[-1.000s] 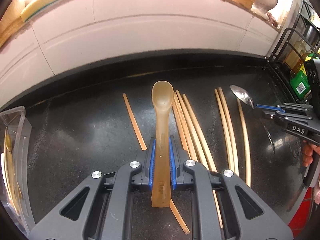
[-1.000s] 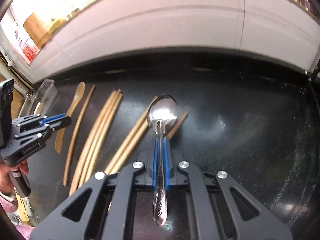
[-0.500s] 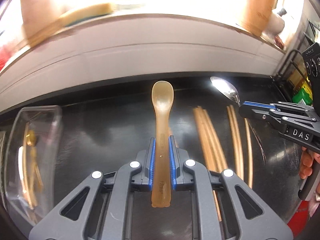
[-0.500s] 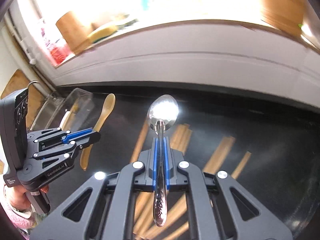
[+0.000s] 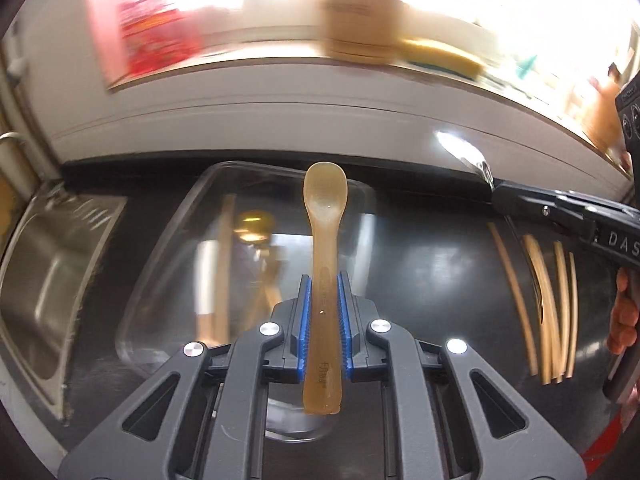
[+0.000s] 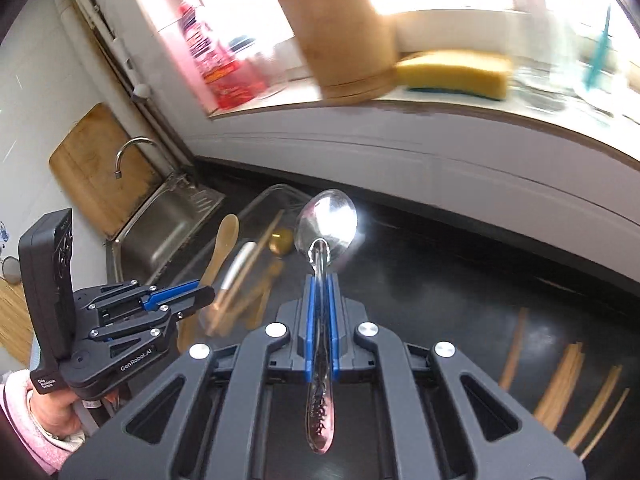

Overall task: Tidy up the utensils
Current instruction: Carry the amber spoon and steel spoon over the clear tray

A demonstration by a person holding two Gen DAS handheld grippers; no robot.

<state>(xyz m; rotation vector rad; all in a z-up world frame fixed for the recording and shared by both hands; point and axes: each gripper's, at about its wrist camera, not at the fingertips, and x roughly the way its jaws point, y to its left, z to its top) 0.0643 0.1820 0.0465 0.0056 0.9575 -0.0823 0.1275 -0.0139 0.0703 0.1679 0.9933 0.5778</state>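
My left gripper (image 5: 323, 312) is shut on a tan plastic spoon (image 5: 325, 216) and holds it above a clear plastic container (image 5: 168, 248) that has several utensils inside. My right gripper (image 6: 320, 308) is shut on a metal spoon (image 6: 326, 224), bowl pointing forward, in the air beside the container (image 6: 264, 204). In the right wrist view the left gripper (image 6: 200, 294) and its tan spoon (image 6: 222, 246) are at left. In the left wrist view the right gripper (image 5: 500, 196) and its metal spoon (image 5: 464, 152) are at right. Several wooden chopsticks (image 5: 548, 308) lie on the black counter.
A steel sink (image 5: 52, 280) lies left of the container, with a tap (image 6: 128, 152) and a wooden cutting board (image 6: 92, 160) behind. A sill holds a wooden cup (image 6: 340, 32), a yellow sponge (image 6: 456, 72) and red bottles (image 6: 216, 56). White tiled wall (image 6: 400, 152) runs behind the counter.
Both grippers have swung left with their spoons, from over the chopsticks to the clear container. The left gripper's spoon is now above the container. Both grips are unchanged.
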